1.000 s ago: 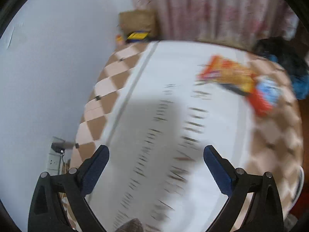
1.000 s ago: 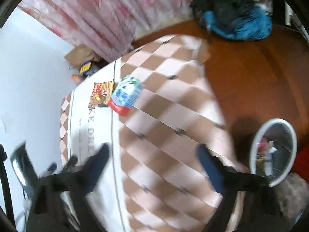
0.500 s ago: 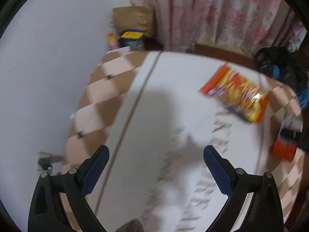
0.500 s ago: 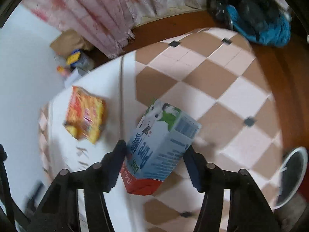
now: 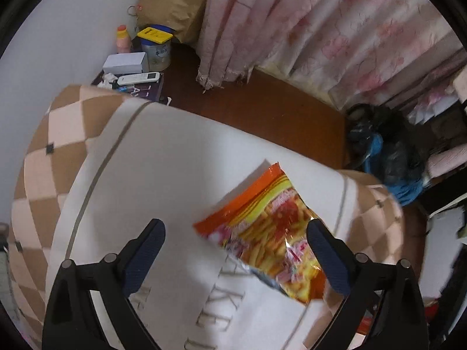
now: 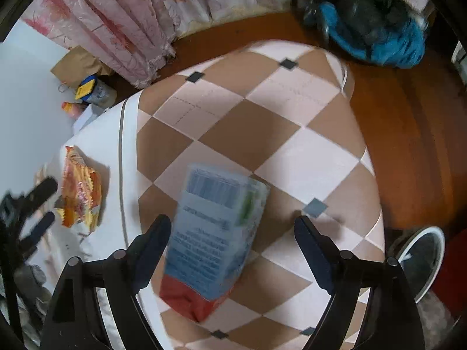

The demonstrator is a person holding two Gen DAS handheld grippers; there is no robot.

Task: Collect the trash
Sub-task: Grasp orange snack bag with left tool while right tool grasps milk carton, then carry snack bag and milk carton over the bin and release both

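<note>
With my left tool (image 5: 235, 234) closing around nothing, the snack bag (image 5: 271, 233) lay on the bed toward its right finger, lower centre, while my right tool (image 6: 232, 233) was opening, the milk carton (image 6: 213, 233) lengthwise between its fingers.

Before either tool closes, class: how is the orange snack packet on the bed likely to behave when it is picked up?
The orange snack packet looks like thin, glossy film, so it will probably flop and crinkle rather than hold its shape. It lies fairly flat on the blanket, so it is likely light. Its shiny surface may slip between the pads.
</note>
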